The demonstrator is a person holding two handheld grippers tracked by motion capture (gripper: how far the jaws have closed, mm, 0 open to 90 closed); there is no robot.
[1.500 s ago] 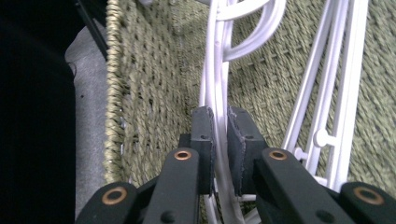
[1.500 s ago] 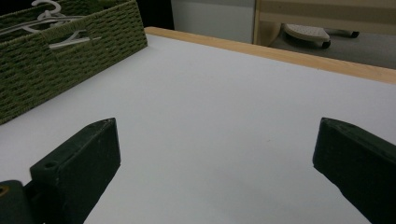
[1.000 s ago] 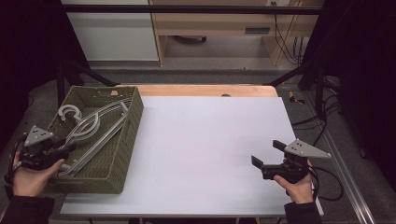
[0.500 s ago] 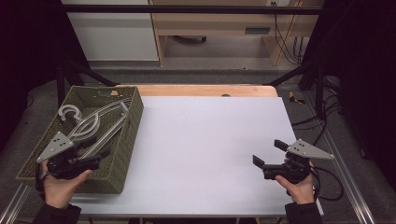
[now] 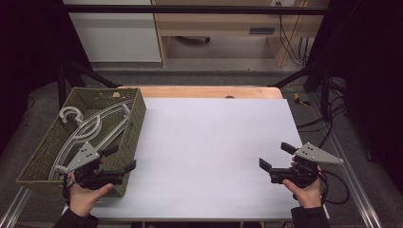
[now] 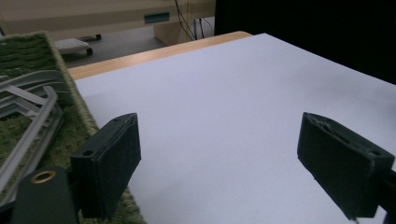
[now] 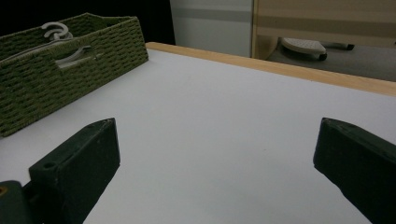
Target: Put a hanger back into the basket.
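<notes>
Your left gripper [image 5: 118,159] hangs over the basket's [image 5: 139,114] near corner, jaws just opened wide and empty, grey hangers [image 5: 90,130] inside. Your right gripper [image 5: 277,156] rests on the worktop [image 5: 209,142], jaws wide, holding nothing.

I see a green woven basket [image 5: 135,121] at the left side of the white table. Inside it the grey plastic hangers [image 5: 90,130] lie flat, hooks toward the far-left corner.

At the left of the frame a green woven basket [image 5: 135,124] holding grey hangers [image 5: 90,130] sits on the white bench [image 5: 214,152]. The left claw [image 5: 119,158], at the basket's near corner, has just been opening, nothing between its jaws. At lower right the right claw [image 5: 275,156] gapes empty over the bench
</notes>
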